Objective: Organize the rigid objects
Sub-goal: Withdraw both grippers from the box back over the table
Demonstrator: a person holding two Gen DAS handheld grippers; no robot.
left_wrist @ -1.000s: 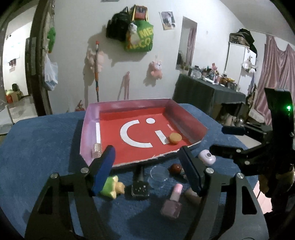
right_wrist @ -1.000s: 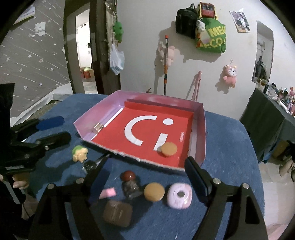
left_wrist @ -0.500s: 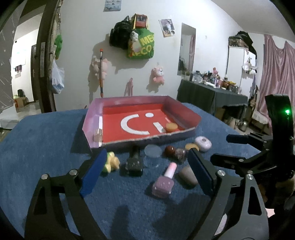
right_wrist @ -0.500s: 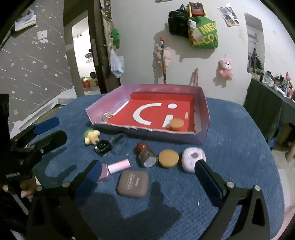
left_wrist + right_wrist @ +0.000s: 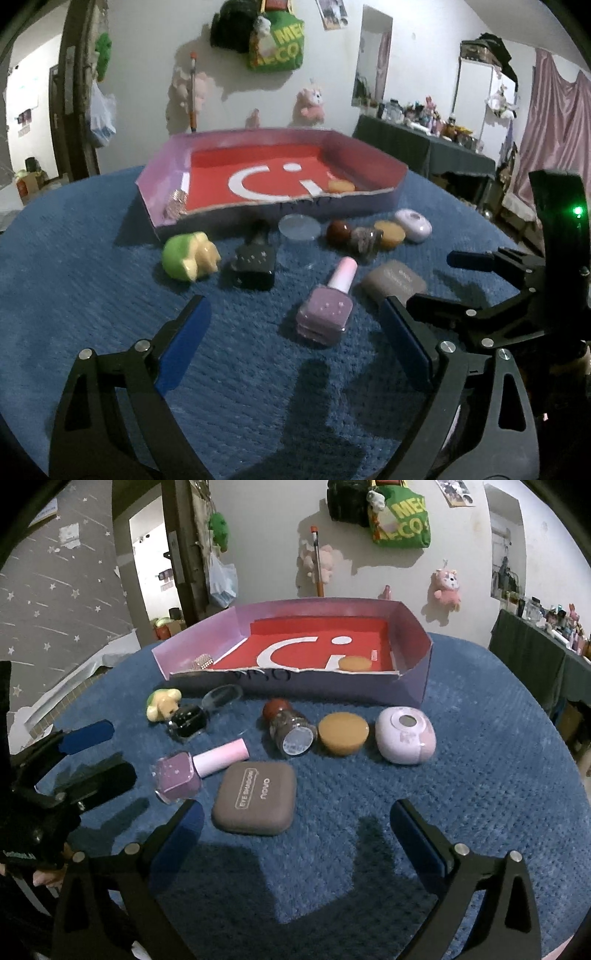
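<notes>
A pink-walled box with a red floor stands at the back of the blue cloth; an orange disc and a small silver piece lie in it. In front lie a purple nail polish bottle, a brown eye-shadow case, a black bottle, a green-yellow toy, a clear lid, a red-capped jar, an orange disc and a lilac case. My left gripper is open, low, just before the nail polish. My right gripper is open, just before the eye-shadow case.
The table is round with a blue textured cloth. Behind it is a white wall with hung bags and plush toys, a doorway at left, and a cluttered dark table at right.
Both grippers have dropped lower and drawn back toward the table's near edge, so the loose objects now lie ahead of the fingers. Both stayed open. No object moved.
</notes>
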